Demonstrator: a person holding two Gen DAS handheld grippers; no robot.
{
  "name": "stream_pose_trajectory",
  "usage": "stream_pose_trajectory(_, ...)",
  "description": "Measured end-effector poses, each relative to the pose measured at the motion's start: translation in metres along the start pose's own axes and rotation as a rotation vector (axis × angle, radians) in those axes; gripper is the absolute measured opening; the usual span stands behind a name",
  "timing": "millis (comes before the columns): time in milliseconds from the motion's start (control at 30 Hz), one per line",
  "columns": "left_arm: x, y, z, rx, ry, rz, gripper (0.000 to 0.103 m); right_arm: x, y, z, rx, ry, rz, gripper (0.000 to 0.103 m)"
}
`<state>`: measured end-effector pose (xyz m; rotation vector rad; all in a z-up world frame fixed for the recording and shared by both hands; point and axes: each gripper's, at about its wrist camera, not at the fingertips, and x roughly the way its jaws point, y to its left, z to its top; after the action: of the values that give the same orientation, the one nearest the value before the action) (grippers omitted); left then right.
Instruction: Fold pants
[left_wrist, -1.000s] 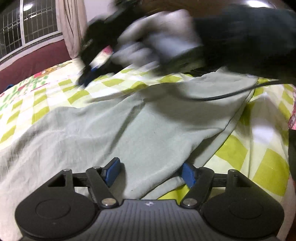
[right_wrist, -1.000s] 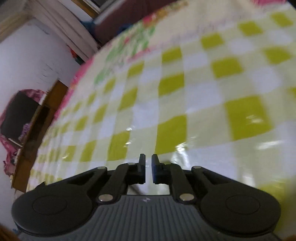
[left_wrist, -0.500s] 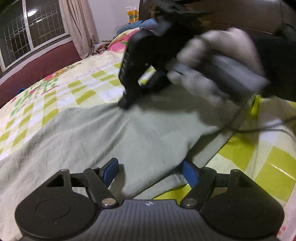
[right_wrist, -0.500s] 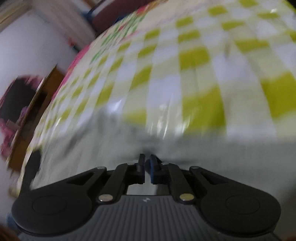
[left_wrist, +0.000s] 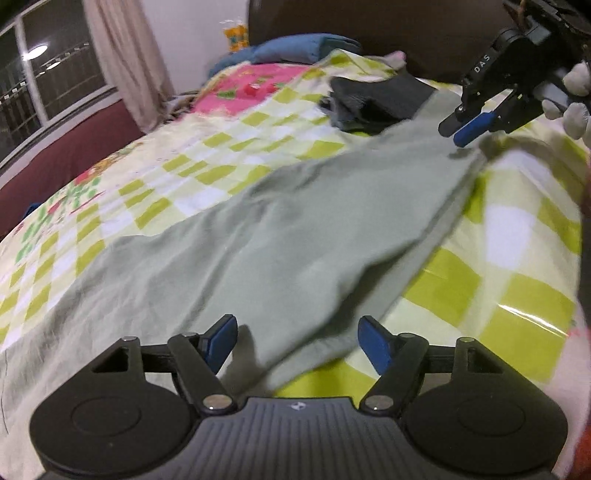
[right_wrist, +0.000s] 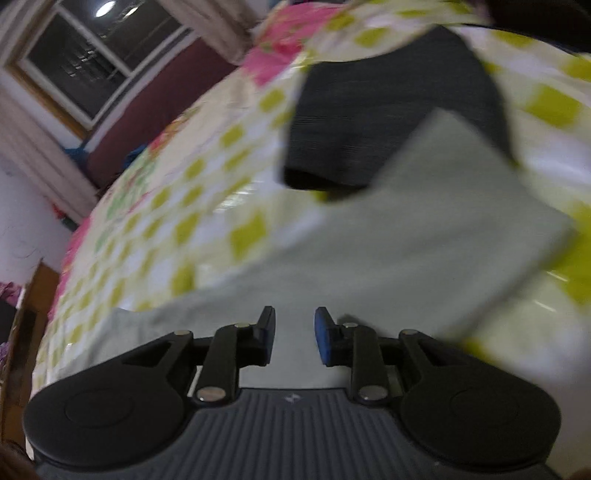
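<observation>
Pale green pants (left_wrist: 295, 229) lie spread across the checked bed sheet (left_wrist: 498, 288). My left gripper (left_wrist: 297, 332) hovers at their near end. Its jaws stand wide and are closing, with a raised fold of the cloth between the blue pads, which do not press on it. At the far right end of the pants my right gripper (left_wrist: 458, 133) hangs in a gloved hand (left_wrist: 572, 107). In the right wrist view, the right gripper (right_wrist: 294, 325) is over the pants (right_wrist: 424, 221). Its jaws are opening, and nothing is gripped between them.
A pile of dark folded clothing (left_wrist: 380, 99) lies just beyond the far end of the pants, also in the right wrist view (right_wrist: 369, 110). A blue pillow (left_wrist: 295, 48) and a dark headboard (left_wrist: 369, 22) stand behind. A window (left_wrist: 37, 74) is at the left.
The right gripper swept from over the bare sheet, across the pants, to their far right end, and its jaws went from shut to parted. The left gripper stayed at the near end, edging along slightly.
</observation>
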<state>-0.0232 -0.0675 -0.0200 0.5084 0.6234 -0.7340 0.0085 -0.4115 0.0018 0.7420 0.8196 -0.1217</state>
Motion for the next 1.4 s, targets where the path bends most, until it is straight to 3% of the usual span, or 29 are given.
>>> stream_pose_trajectory(100, -0.005, -0.008, 0.002, 0.072, 0.017, 0.042, 0.083, -0.008, 0.012, -0.012, -0.087, 0.027, 0.08, 0.026)
stream_pose_trajectory(167, -0.005, -0.009, 0.004, 0.118, 0.024, 0.08, 0.083, 0.001, 0.044, -0.026, -0.227, 0.082, 0.131, 0.036)
stream_pose_trajectory(267, -0.005, -0.004, 0.011, 0.135, 0.018, 0.111, 0.083, 0.021, 0.096, -0.049, -0.443, 0.153, 0.19, 0.036)
stream_pose_trajectory(467, -0.012, 0.009, 0.008, 0.148, 0.008, 0.109, 0.083, 0.037, 0.168, -0.109, -0.964, 0.189, 0.155, 0.036)
stream_pose_trajectory(600, -0.014, 0.018, 0.002, 0.105, 0.006, 0.081, 0.083, 0.053, 0.172, -0.134, -1.119, 0.195, 0.086, 0.036)
stream_pose_trajectory(700, -0.012, 0.022, 0.001, 0.08, 0.0, 0.08, 0.084, 0.061, 0.174, -0.132, -1.082, 0.188, 0.065, 0.026)
stream_pose_trajectory(767, -0.011, 0.022, 0.001, 0.069, -0.002, 0.08, 0.082, 0.065, 0.174, -0.126, -1.038, 0.193, 0.055, 0.005)
stream_pose_trajectory(900, -0.017, 0.024, 0.003, 0.056, 0.0, 0.033, 0.065, 0.047, 0.171, -0.118, -0.985, 0.195, 0.096, 0.003)
stream_pose_trajectory(1033, -0.02, 0.019, 0.001, 0.076, 0.031, -0.01, 0.064, 0.031, 0.166, -0.125, -0.984, 0.218, 0.13, 0.003)
stream_pose_trajectory(1200, -0.015, 0.008, -0.004, 0.155, 0.08, -0.009, 0.065, 0.053, 0.157, -0.115, -0.835, 0.251, 0.119, 0.012)
stream_pose_trajectory(1333, -0.023, 0.008, -0.001, 0.177, 0.083, -0.013, 0.065, 0.015, 0.128, -0.083, -0.68, 0.127, 0.114, 0.04)
stream_pose_trajectory(1400, -0.023, 0.007, 0.001, 0.174, 0.071, -0.008, 0.065, -0.002, 0.098, -0.064, -0.562, 0.064, 0.054, 0.04)
